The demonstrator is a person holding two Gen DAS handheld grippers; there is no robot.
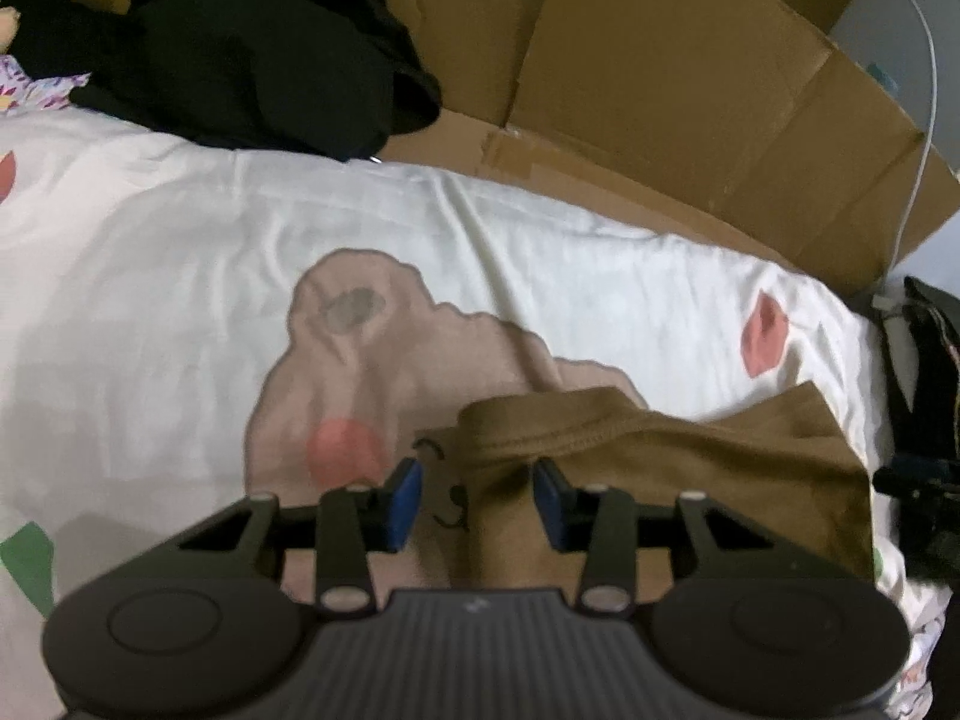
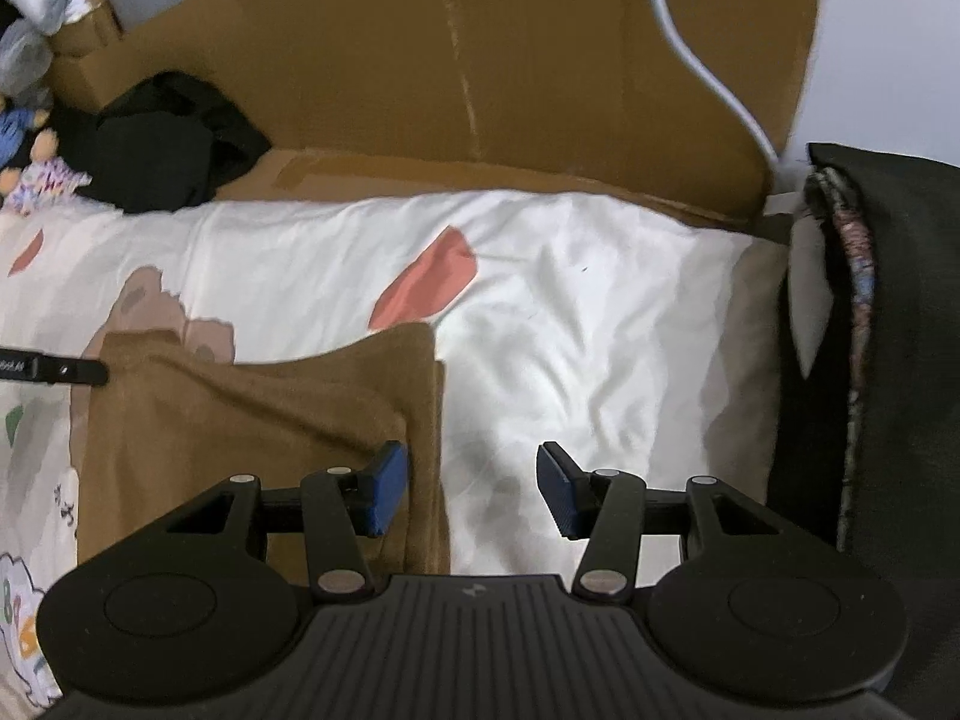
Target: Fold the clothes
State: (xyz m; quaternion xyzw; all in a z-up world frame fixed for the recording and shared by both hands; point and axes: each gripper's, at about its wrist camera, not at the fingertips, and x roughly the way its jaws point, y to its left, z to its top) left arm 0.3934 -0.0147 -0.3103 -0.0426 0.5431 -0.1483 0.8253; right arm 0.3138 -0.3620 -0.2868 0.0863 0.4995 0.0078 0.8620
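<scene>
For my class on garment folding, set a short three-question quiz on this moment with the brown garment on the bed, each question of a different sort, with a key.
1. True or false: the left gripper is clamped shut on the brown garment.
2. Multiple choice: the right gripper hangs over which part of the brown garment? A) its middle B) its right edge C) it is nowhere near it
3. Fill in: the pile of black clothing lies at the far side of the printed bedsheet, against the ______ box.

Key: 1 false, its jaws stand open; 2 B; 3 cardboard.
</scene>
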